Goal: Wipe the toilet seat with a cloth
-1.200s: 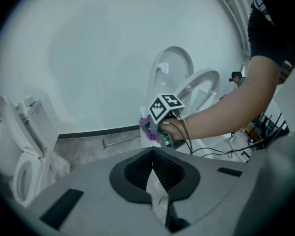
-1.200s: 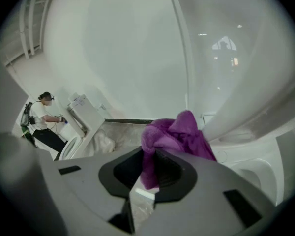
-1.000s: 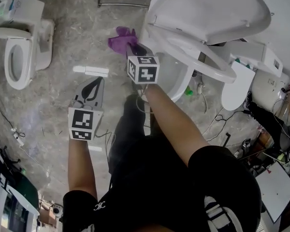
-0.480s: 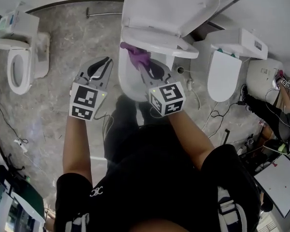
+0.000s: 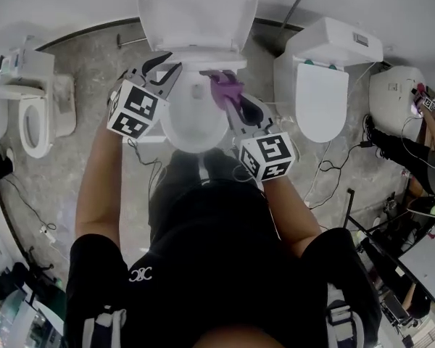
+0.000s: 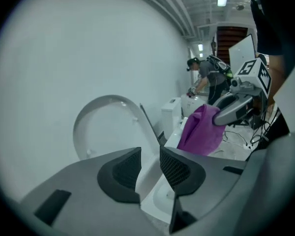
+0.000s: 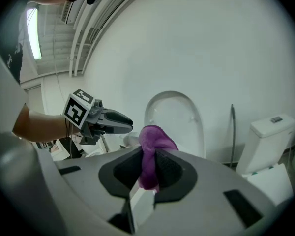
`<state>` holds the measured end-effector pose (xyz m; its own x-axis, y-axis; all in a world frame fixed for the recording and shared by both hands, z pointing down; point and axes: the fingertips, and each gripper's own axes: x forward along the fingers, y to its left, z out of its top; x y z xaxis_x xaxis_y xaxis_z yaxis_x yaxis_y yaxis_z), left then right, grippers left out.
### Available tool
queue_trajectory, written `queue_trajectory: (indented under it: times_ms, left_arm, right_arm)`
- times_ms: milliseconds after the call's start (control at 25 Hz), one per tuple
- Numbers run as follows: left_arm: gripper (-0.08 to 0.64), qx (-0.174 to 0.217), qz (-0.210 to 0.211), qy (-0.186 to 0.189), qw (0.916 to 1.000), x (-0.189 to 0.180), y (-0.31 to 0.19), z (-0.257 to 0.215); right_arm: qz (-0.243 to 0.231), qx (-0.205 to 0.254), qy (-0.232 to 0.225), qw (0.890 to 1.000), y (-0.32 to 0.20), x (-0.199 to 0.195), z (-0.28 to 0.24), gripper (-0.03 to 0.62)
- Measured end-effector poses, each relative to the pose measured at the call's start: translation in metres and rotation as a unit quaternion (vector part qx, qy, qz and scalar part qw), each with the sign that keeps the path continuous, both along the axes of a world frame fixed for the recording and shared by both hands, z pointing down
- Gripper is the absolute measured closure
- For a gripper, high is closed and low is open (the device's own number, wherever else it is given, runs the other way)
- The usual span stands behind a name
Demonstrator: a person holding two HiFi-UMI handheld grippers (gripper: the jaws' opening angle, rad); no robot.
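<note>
Above the toilet [image 5: 172,130], right gripper [image 7: 148,171] jaws clamp the cloth [image 7: 155,136]; left gripper [image 6: 150,167] jaws just opened, empty.

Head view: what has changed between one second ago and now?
Both grippers moved from over the floor to the toilet: the left gripper at its left rim, the right gripper over its middle. The left jaws have just been opening, nothing between them. Unchanged: the cloth stays clamped in the right gripper; the lid is up.
</note>
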<state>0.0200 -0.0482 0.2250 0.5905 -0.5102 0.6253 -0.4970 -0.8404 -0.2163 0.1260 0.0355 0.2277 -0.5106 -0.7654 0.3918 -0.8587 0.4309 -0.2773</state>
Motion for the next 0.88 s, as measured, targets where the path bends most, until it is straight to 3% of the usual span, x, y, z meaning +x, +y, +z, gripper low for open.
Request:
queue_trajectory:
  times_ms: [120, 280, 360, 560, 760, 880]
  left_arm:
    - [0.448, -0.039, 0.047, -0.036, 0.9974, 0.02, 0.0, 0.008]
    - [0.446, -0.17, 0.073, -0.01, 0.9827, 0.026, -0.001, 0.014]
    - [0.448, -0.207, 0.09, -0.008, 0.9742, 0.028, 0.002, 0.015]
    - [0.443, -0.256, 0.154, -0.057, 0.9527, 0.043, 0.011, 0.018]
    - [0.41, -0.311, 0.19, -0.087, 0.927, 0.051, 0.01, 0.026]
    - [0.396, -0.329, 0.216, -0.123, 0.911, 0.056, 0.019, 0.043]
  right_arm:
    - [0.027, 0.004, -0.012, 1.0, 0.005, 0.037, -0.012, 0.526]
    - [0.05, 0.009, -0.024, 0.998, 0.014, 0.076, -0.02, 0.526]
    - [0.056, 0.007, -0.03, 0.998, 0.019, 0.087, -0.021, 0.526]
    - [0.061, 0.011, -0.042, 0.997, 0.02, 0.1, -0.029, 0.526]
    - [0.061, 0.013, -0.044, 0.997, 0.019, 0.103, -0.034, 0.526]
    - [0.066, 0.013, -0.043, 0.997, 0.021, 0.106, -0.034, 0.526]
